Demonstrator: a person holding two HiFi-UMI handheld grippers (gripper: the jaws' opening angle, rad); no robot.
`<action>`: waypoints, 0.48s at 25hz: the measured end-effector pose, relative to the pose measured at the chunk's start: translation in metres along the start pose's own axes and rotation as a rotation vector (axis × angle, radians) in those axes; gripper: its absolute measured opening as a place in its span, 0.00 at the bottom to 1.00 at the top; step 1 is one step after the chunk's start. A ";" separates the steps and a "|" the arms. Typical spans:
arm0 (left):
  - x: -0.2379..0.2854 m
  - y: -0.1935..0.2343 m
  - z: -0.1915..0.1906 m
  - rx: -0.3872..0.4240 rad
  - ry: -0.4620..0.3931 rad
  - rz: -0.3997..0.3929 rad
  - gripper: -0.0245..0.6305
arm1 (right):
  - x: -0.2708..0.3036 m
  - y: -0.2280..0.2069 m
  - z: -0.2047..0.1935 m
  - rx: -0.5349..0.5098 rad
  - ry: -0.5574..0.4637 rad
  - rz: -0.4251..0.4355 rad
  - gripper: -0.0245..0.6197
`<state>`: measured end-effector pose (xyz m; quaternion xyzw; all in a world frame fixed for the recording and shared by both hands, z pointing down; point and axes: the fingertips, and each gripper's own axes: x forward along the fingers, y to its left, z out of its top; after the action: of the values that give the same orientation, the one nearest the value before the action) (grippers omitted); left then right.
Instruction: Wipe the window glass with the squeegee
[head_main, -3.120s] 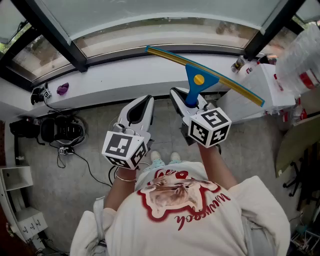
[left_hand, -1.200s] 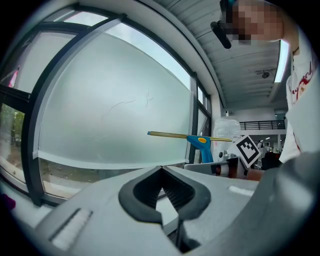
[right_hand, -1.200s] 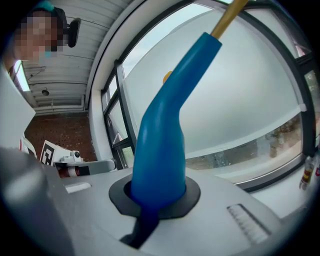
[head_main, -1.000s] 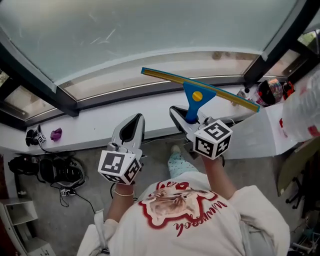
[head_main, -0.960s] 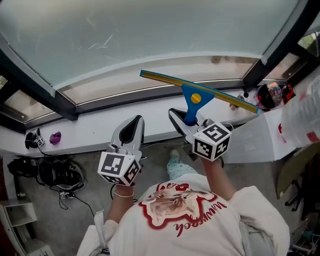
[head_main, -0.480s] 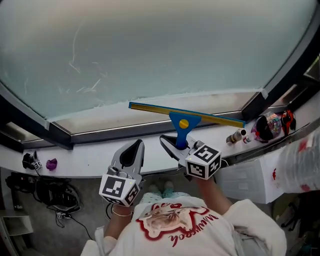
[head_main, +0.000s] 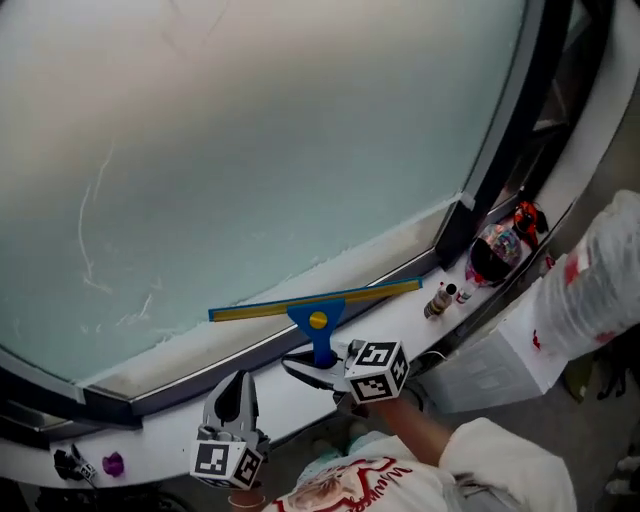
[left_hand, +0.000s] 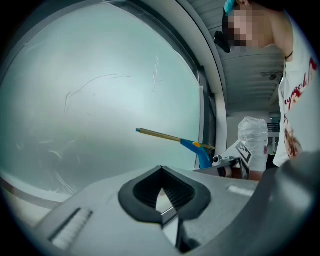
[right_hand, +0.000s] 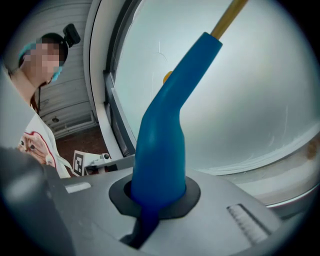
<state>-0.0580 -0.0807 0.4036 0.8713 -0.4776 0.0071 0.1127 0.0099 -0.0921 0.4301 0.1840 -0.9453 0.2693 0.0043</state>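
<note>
One squeegee (head_main: 318, 320) sits clamped by its blue handle in the right gripper (head_main: 318, 365). The handle points up at the window glass (head_main: 250, 150) and the blade runs left to right low on the pane, higher than a moment ago. The left gripper (head_main: 240, 385) is closed and empty above the white sill (head_main: 150, 425).

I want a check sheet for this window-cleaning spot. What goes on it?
Surface: window glass hazy, with thin streak marks; white sill below.
Job's things: squeegee, blue handle, blade across the glass's lower part; contact unclear.
Clutter: small bottle, colourful round thing and purple thing along the sill.
Tongs: right tongs shut on the squeegee's handle; left tongs shut, holding nothing.
Cables: nothing seen.
Surroundings: dark window frame at right; white bag beyond it.
</note>
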 end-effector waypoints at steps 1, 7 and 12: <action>0.006 0.002 0.002 0.002 0.006 -0.008 0.04 | -0.004 -0.003 0.006 0.014 -0.013 0.020 0.08; 0.044 -0.014 0.016 0.029 -0.007 -0.087 0.04 | -0.044 -0.020 0.060 0.030 -0.059 0.132 0.08; 0.096 -0.045 0.030 0.051 -0.022 -0.118 0.04 | -0.098 -0.038 0.113 -0.043 -0.035 0.214 0.08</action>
<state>0.0290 -0.1434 0.3778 0.9006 -0.4261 0.0031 0.0854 0.1249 -0.1462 0.3428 0.0865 -0.9650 0.2447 -0.0369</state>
